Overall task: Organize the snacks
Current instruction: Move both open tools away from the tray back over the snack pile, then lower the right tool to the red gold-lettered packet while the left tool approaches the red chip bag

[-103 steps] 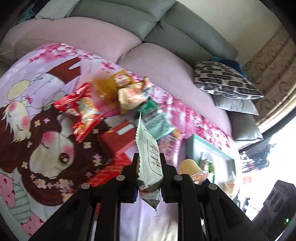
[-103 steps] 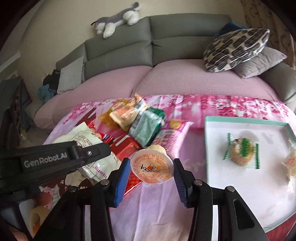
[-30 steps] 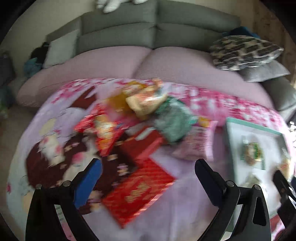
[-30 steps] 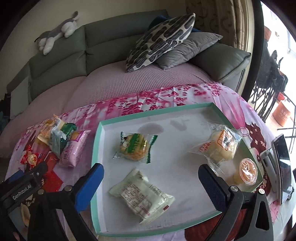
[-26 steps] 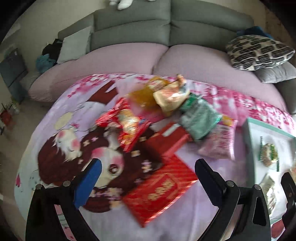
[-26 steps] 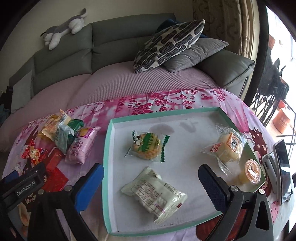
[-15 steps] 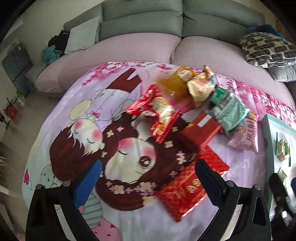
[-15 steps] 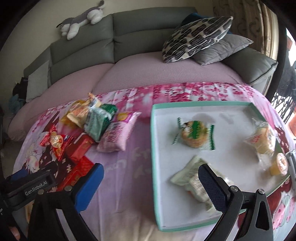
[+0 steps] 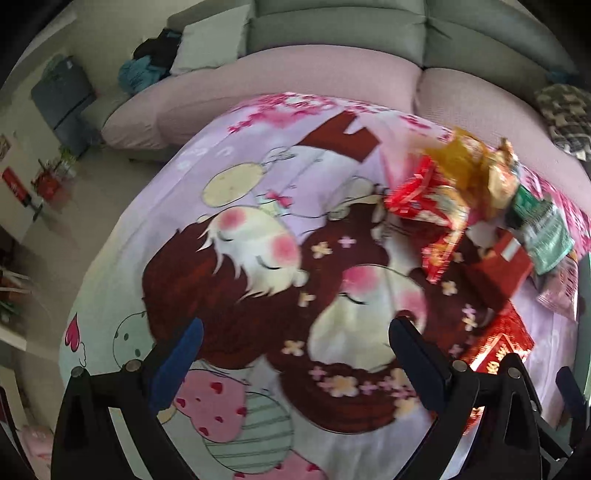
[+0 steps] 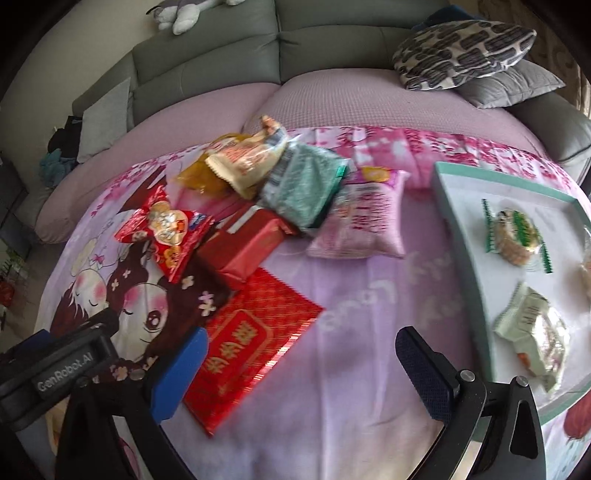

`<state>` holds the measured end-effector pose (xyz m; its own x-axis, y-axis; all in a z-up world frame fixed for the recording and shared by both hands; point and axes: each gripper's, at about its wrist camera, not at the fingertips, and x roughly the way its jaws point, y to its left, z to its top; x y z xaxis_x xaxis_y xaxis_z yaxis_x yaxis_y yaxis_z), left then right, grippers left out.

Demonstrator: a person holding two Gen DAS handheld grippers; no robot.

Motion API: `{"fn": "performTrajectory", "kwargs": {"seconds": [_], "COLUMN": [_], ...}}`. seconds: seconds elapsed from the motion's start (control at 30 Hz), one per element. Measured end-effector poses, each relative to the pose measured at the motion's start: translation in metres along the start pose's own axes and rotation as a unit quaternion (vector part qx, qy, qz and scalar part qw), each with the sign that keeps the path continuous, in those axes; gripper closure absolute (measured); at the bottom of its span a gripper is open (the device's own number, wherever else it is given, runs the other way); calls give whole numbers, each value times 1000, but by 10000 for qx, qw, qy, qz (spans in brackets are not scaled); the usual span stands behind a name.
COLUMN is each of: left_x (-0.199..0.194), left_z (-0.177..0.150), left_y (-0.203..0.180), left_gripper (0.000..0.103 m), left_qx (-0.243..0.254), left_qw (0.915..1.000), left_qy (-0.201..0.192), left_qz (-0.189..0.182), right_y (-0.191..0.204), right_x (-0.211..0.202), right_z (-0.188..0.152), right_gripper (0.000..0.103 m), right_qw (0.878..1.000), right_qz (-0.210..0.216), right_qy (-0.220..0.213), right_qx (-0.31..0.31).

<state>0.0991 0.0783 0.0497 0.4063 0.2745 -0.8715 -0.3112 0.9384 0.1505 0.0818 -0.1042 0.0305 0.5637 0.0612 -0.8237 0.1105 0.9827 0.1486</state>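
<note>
A heap of snacks lies on the cartoon-print cloth: a flat red foil packet, a red box, a red candy bag, a green pack, a pink bag and yellow packs. The white tray with a teal rim at the right holds a green-wrapped cake and a pale packet. My right gripper stands open and empty just above the red foil packet. My left gripper is open and empty over the cloth, with the heap to its far right.
A grey sofa with pink seat covers curves behind the table, with patterned cushions and a plush toy. The left gripper's body sits at the lower left of the right wrist view. Floor and a dark cabinet lie left.
Both grippers, earlier shut on a pale packet and a jelly cup, now stand open with those items left in the tray. Both have swung left from the tray towards the heap.
</note>
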Motion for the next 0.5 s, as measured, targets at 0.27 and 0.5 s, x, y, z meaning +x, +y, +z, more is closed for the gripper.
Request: {"fn": "performTrajectory", "kwargs": {"seconds": [0.27,0.5], "left_x": [7,12], "left_z": [-1,-1], "left_y": [12,9], "left_gripper": [3,3], "left_qx": [-181,-181], "left_qw": [9996,9993], "left_qy": [110,162], "left_qz": [-183,-277], "right_y": [32,39], "right_x": [18,25], "right_z": [-9,-15], "right_gripper": [0,0], "right_qw": [9997,9992], "right_qz": [-133,-234], "right_qy": [107,150], "right_qx": [-186,-294]}}
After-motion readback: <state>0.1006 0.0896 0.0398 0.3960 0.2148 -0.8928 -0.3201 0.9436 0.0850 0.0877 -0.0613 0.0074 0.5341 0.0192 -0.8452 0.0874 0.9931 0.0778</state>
